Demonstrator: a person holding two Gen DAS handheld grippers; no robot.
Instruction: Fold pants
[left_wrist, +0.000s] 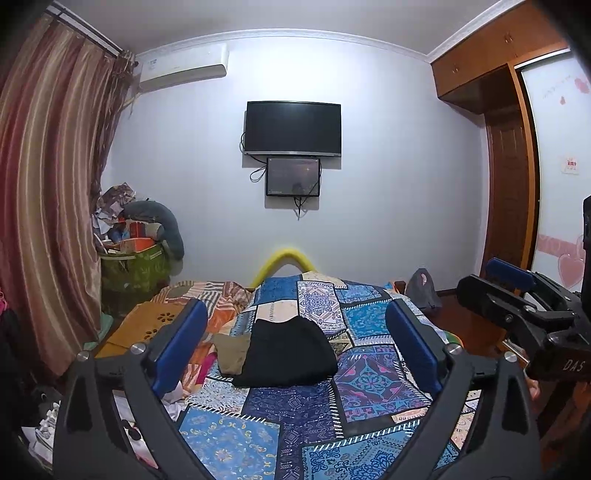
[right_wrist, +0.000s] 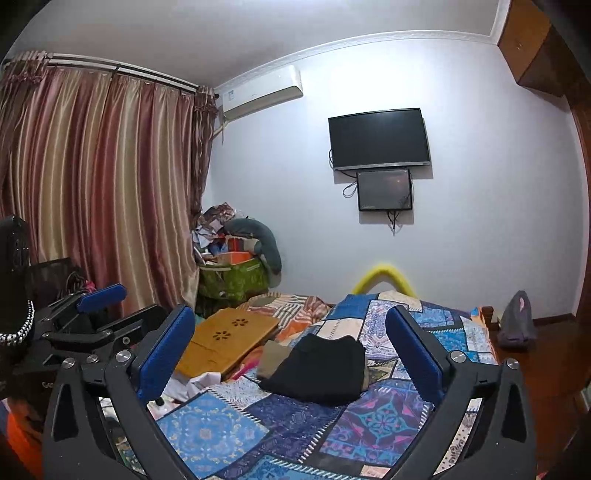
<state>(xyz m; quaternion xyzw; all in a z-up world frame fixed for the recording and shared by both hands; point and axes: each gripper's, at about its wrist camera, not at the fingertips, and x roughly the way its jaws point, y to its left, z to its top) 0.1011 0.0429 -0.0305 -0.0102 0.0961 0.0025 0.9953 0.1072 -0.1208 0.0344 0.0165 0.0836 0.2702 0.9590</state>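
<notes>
Left gripper (left_wrist: 295, 343) is held level above the near part of the bed, aimed at the far wall. Its 2 blue pads (left_wrist: 184, 343) stand wide apart with nothing between them and touch nothing. The hand holding it is out of frame.

Black pants (left_wrist: 288, 352), folded into a compact block, lie on the patchwork bedspread (left_wrist: 373, 373) about mid-bed, ahead of both grippers and apart from them. A folded olive-brown garment (left_wrist: 232, 352) sits against the pants' left edge, partly under them; what kind of garment it is cannot be made out.

Right gripper (right_wrist: 291, 354) is held level beside the left one, pointing the same way and turned slightly toward the curtain (right_wrist: 92, 184). Its fingers (right_wrist: 168, 350) are spread fully, holding nothing. In the left wrist view it enters from the right edge, cut off by the frame; only a sliver of skin shows beneath it.

A wooden lap desk (right_wrist: 229, 341) lies left of the pants on the bed.
</notes>
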